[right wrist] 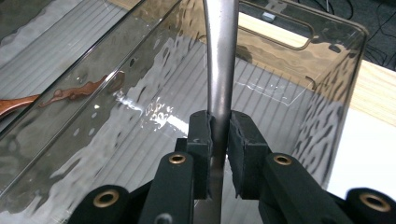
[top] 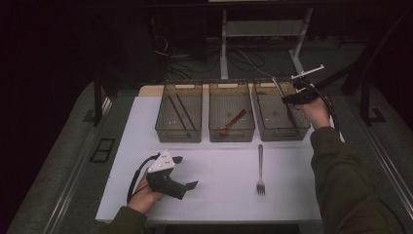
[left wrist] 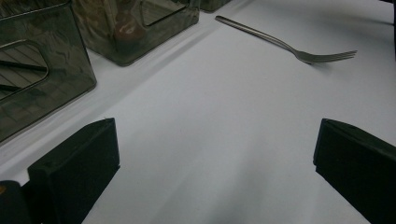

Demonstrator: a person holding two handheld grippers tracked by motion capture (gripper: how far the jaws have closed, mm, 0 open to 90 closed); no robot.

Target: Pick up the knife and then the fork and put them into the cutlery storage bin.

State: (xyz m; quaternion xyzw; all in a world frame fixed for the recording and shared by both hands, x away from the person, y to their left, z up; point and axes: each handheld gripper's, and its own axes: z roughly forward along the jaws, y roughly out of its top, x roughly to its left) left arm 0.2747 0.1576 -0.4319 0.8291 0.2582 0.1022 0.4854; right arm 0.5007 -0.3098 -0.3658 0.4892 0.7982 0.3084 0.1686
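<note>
Over the rightmost clear bin (top: 282,132) my right gripper (top: 288,97) is shut on the handle of a metal utensil (top: 276,84). In the right gripper view the pads (right wrist: 201,133) pinch the silver utensil (right wrist: 222,56), which runs up over the bin's ribbed floor (right wrist: 289,112); its working end is hidden. My left gripper (top: 186,171) rests low over the white table near the front left, open, with nothing between its jaws (left wrist: 217,140). A metal fork (top: 260,170) lies flat on the table, tines toward the person, to the right of the left gripper.
Three clear bins stand in a row at the back. The left bin (top: 178,134) holds dark chopsticks (top: 182,114). The middle bin (top: 231,134) holds a reddish-brown spoon (top: 233,122). Table legs and cables lie beyond the far edge.
</note>
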